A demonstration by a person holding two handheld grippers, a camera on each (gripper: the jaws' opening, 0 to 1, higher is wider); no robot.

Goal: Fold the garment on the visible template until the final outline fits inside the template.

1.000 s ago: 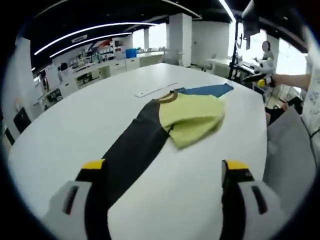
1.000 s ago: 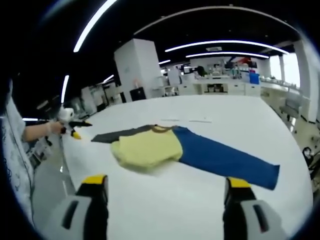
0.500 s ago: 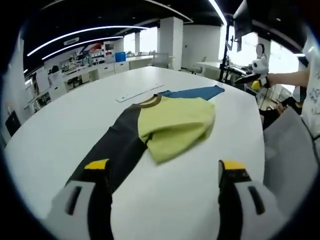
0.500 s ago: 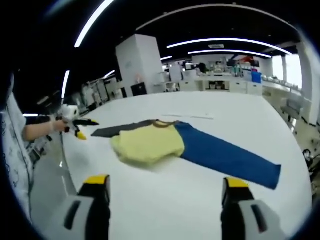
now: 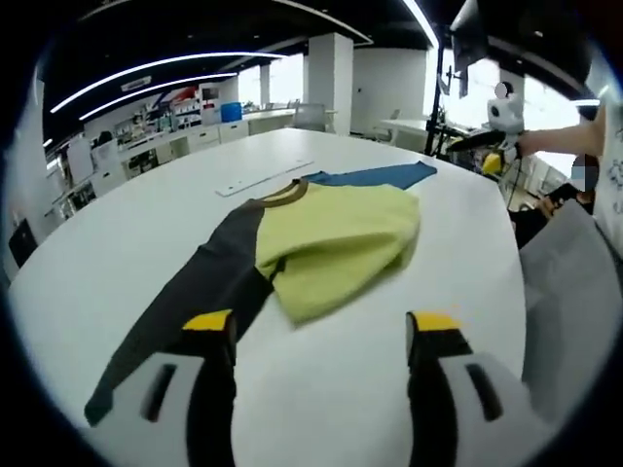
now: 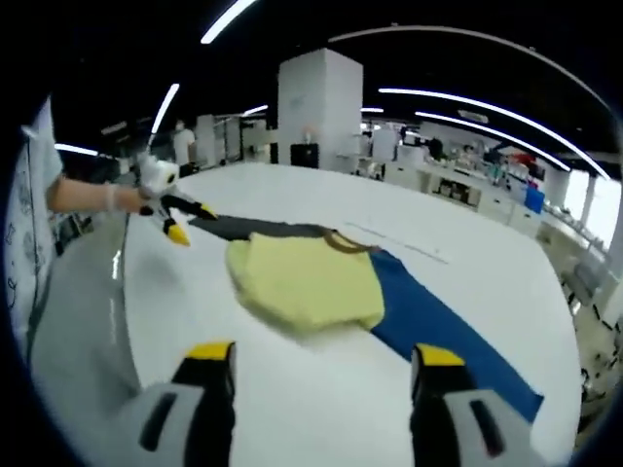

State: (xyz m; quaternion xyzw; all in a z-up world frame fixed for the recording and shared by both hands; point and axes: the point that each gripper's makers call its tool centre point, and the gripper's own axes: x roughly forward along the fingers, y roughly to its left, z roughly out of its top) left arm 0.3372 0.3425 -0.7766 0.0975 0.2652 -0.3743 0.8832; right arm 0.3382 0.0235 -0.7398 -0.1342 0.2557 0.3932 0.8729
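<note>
Jaws of my left gripper (image 5: 321, 336) and right gripper (image 6: 319, 368) stand wide apart, holding nothing, near the garment (image 5: 326, 238), which lies partly folded on the white table (image 5: 146, 224).

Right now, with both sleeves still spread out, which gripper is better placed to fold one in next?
Probably the left gripper: its open jaws hang right over the dark sleeve, whose cuff end lies beside them. The right gripper is open too, but the blue sleeve runs off to one side.
</note>
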